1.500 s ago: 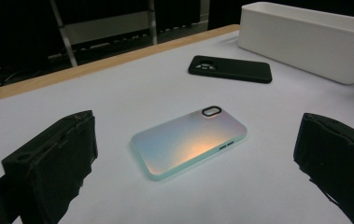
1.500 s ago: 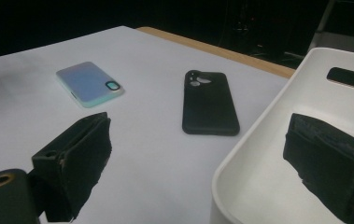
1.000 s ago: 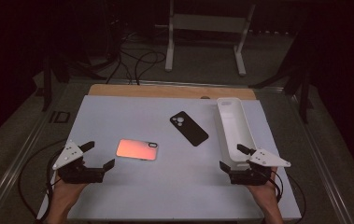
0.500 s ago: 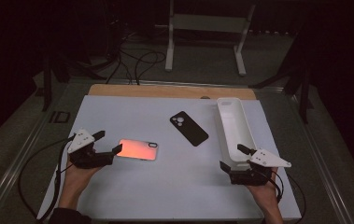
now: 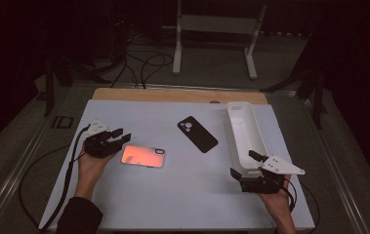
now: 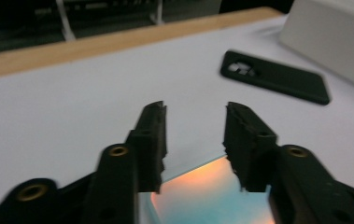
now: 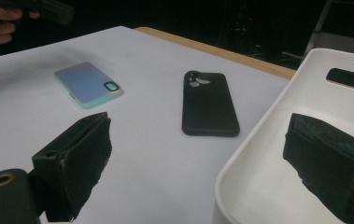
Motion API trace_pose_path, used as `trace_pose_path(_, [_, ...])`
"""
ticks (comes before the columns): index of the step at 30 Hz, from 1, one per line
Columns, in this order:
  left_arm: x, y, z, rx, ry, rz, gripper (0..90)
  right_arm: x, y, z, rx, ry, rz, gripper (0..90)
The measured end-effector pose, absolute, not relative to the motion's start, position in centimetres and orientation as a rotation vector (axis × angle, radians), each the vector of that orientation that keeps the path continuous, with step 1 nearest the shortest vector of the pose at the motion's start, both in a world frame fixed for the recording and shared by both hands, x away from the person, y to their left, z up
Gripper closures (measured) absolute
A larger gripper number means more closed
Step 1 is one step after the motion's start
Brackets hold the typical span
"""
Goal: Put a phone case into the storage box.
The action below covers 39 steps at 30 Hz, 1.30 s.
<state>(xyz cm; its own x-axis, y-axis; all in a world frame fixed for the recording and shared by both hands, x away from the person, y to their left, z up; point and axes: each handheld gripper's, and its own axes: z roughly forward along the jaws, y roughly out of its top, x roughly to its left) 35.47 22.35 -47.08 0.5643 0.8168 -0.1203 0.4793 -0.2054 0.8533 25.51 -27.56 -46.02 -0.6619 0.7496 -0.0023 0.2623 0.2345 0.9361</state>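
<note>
Iridescent phone point(image 5: 143, 156) lies flat at three o'clock of the left gripper point(image 5: 122, 137), whose narrowing jaws straddle its end ungripped.

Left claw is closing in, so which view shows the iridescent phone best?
The high view: the whole iridescent phone lies flat, just right of the left claw. The right gripper view shows it whole but farther off. The left gripper view catches one end.
</note>
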Motion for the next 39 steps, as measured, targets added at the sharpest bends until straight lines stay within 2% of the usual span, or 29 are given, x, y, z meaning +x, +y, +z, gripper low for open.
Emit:
trace_pose_path(1, [36.0, 22.2, -47.5, 1.864, 1.063, 0.433, 66.6, 25.5, -27.6, -46.0, 0.925, 2.057, 1.423, 7.2])
trace_pose_path(2, [36.2, 22.1, -47.7, 1.868, 1.07, 0.428, 76.3, 25.5, -27.6, -46.0, 0.925, 2.056, 1.423, 7.2])
trace_pose_path(5, [37.1, 22.0, -48.7, 1.882, 1.097, 0.394, 89.6, 25.5, -27.6, -46.0, 0.927, 2.053, 1.425, 7.2])
trace_pose_path(17, [39.4, 21.5, -51.3, 2.015, 1.198, 0.347, 90.0, 25.6, -27.6, -46.1, 0.928, 2.055, 1.432, 7.2])
trace_pose_path(26, [40.3, 21.7, -52.4, 2.025, 1.237, 0.328, 90.0, 25.6, -27.5, -46.1, 0.926, 2.057, 1.433, 7.2])
trace_pose_path(34, [39.3, 21.5, -52.5, 2.094, 1.235, 0.323, 90.0, 25.5, -27.6, -46.1, 0.927, 2.055, 1.434, 7.2])
trace_pose_path(38, [37.7, 21.6, -52.4, 2.108, 1.223, 0.32, 90.0, 25.4, -27.5, -46.0, 0.925, 2.053, 1.432, 7.2])
trace_pose_path(39, [36.3, 21.6, -52.4, 2.107, 1.214, 0.313, 90.0, 25.4, -27.6, -46.0, 0.929, 2.051, 1.434, 7.2])
